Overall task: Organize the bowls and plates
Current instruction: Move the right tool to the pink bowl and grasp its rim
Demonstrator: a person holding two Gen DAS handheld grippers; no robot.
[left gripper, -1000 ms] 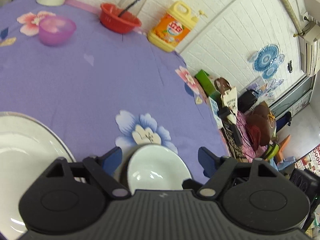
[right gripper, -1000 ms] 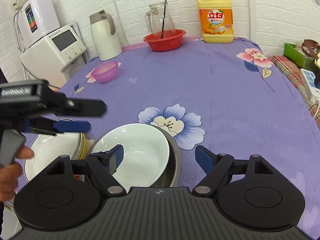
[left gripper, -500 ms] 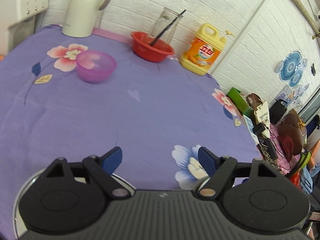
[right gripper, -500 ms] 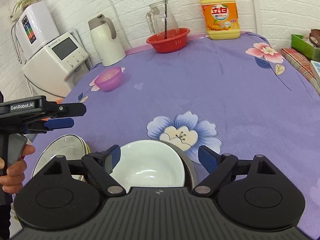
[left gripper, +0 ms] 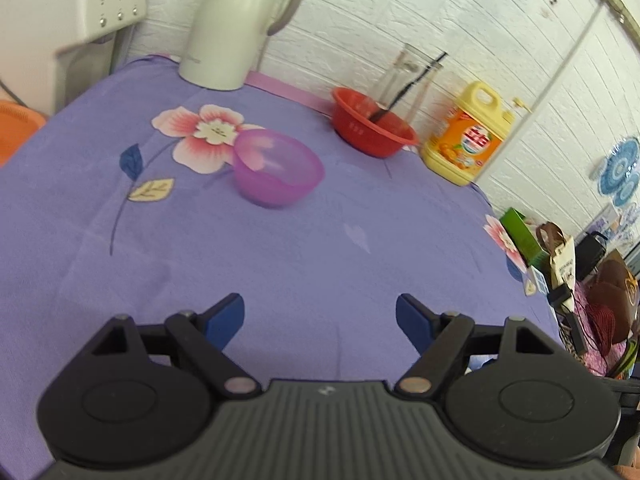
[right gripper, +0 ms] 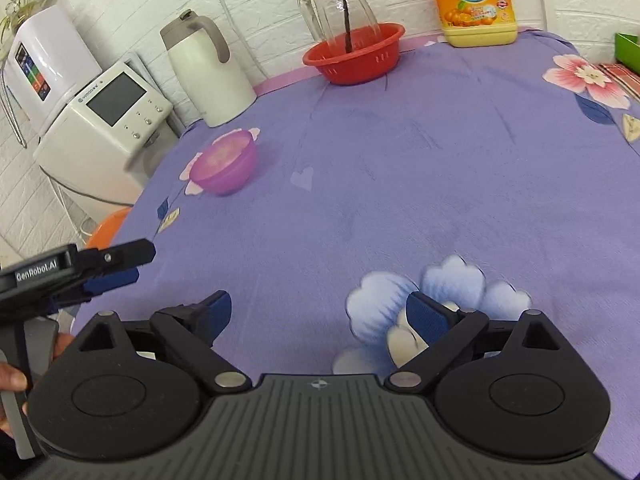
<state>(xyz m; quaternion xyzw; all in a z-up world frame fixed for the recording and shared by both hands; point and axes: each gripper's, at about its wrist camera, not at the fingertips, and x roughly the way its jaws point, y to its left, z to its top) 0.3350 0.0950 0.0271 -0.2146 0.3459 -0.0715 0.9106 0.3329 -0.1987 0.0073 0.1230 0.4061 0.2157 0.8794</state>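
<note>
A translucent purple bowl (left gripper: 278, 171) (right gripper: 224, 169) stands on the purple flowered tablecloth (left gripper: 280, 256), beyond both grippers. My left gripper (left gripper: 320, 316) is open over bare cloth, well short of the bowl, with nothing between its blue pads. My right gripper (right gripper: 320, 312) is also open and empty above the cloth, beside a blue printed flower (right gripper: 436, 292). In the right wrist view the left gripper (right gripper: 116, 268) shows from the side at the left edge, held by a hand (right gripper: 12, 372). The white bowl and plates are out of view.
A red basket (left gripper: 370, 128) (right gripper: 354, 54) with a glass jug (right gripper: 340, 8) stands at the back. Beside it are a yellow detergent bottle (left gripper: 466, 136) (right gripper: 474, 0) and a white kettle (left gripper: 236, 24) (right gripper: 204, 72). White appliances (right gripper: 100, 128) stand off the table's left.
Both grippers have drawn back and swung up from the white bowl and plates, which have dropped out of view. The purple bowl now looms larger ahead of the left gripper.
</note>
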